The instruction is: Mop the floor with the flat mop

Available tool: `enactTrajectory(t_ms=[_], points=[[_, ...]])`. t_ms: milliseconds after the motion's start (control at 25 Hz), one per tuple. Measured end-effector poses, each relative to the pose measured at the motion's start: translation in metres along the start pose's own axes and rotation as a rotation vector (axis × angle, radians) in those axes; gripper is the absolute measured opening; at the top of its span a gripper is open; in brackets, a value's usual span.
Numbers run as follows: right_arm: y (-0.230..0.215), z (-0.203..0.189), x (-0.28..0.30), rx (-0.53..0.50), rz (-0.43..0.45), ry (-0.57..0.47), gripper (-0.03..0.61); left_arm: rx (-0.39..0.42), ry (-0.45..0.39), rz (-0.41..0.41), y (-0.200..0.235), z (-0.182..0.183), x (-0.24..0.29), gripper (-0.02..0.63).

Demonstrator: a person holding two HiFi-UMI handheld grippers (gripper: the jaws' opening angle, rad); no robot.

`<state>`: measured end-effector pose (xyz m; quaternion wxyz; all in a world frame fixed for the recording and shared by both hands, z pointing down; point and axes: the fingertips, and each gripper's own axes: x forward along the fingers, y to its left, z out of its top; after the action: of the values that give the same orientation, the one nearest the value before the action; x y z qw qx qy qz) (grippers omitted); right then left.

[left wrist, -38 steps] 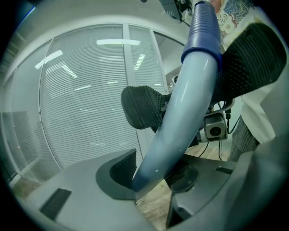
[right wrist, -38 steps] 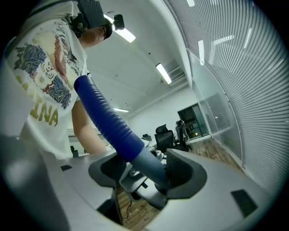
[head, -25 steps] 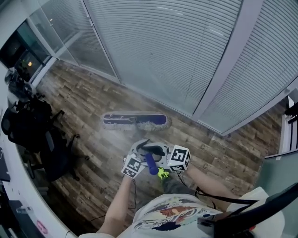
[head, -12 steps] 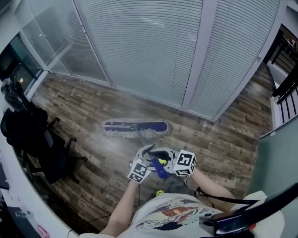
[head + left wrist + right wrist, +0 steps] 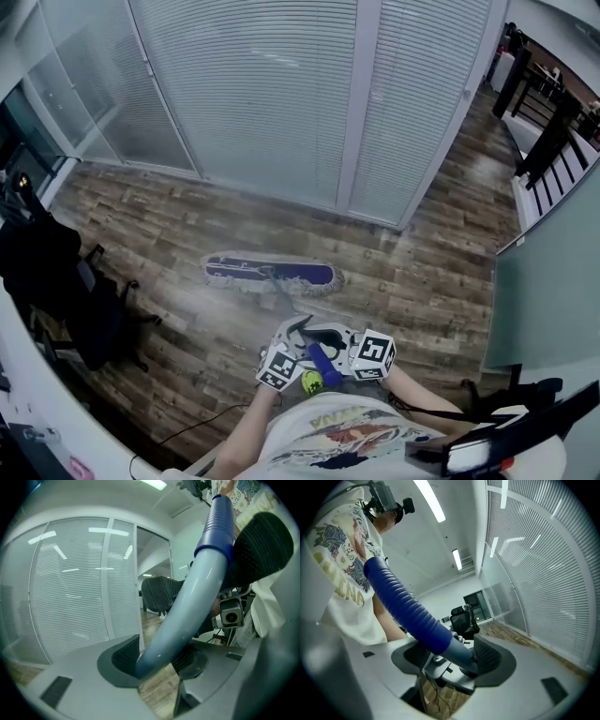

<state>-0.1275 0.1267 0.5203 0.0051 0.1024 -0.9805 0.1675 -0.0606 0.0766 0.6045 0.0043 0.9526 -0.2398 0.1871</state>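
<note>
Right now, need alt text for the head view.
Looking down, a person's left gripper and right gripper hold the blue mop handle, the left's fingers just easing wider around it; the flat mop head rests on the wood floor before a blind-covered glass wall, with a black office chair at left.

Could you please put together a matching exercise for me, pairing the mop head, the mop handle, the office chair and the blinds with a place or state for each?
Things:
1 mop head
2 mop handle
3 office chair
4 blinds

Places or states:
A closed, slats horizontal
B lies flat on the wooden floor
C black, at the left edge of the head view
D slants up from the floor towards the person

Pairs: 1-B; 2-D; 3-C; 4-A
</note>
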Motion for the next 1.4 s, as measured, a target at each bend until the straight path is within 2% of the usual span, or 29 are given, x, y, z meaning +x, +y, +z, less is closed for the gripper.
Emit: enactTrajectory(t_ms=[320,560,920,1120,1280,1400], points=[[0.058,-0.024,-0.061,0.022,-0.059,-0.029,0.281,-0.002,0.007,-0.038,-0.090,0.008,0.002,0.163],[0.143,-0.046,-0.109,0.028,-0.078,-0.029,0.281,0.000,0.007,-0.074,-0.190,0.018,-0.020,0.163],[0.282,-0.098,-0.136,-0.026,0.014,-0.013,0.280,0.005,-0.005,-0.061,-0.322,-0.001,-0.085,0.163],[0.305,-0.119,-0.126,-0.038,0.056,-0.001,0.281,0.065,0.023,-0.084,-0.340,-0.022,-0.102,0.163],[0.289,-0.107,-0.110,-0.068,0.091,-0.005,0.279,0.082,0.013,-0.085,-0.314,-0.018,-0.101,0.161],[0.278,-0.095,-0.096,-0.082,0.116,0.007,0.279,0.101,0.015,-0.137,-0.296,-0.015,-0.102,0.158]])
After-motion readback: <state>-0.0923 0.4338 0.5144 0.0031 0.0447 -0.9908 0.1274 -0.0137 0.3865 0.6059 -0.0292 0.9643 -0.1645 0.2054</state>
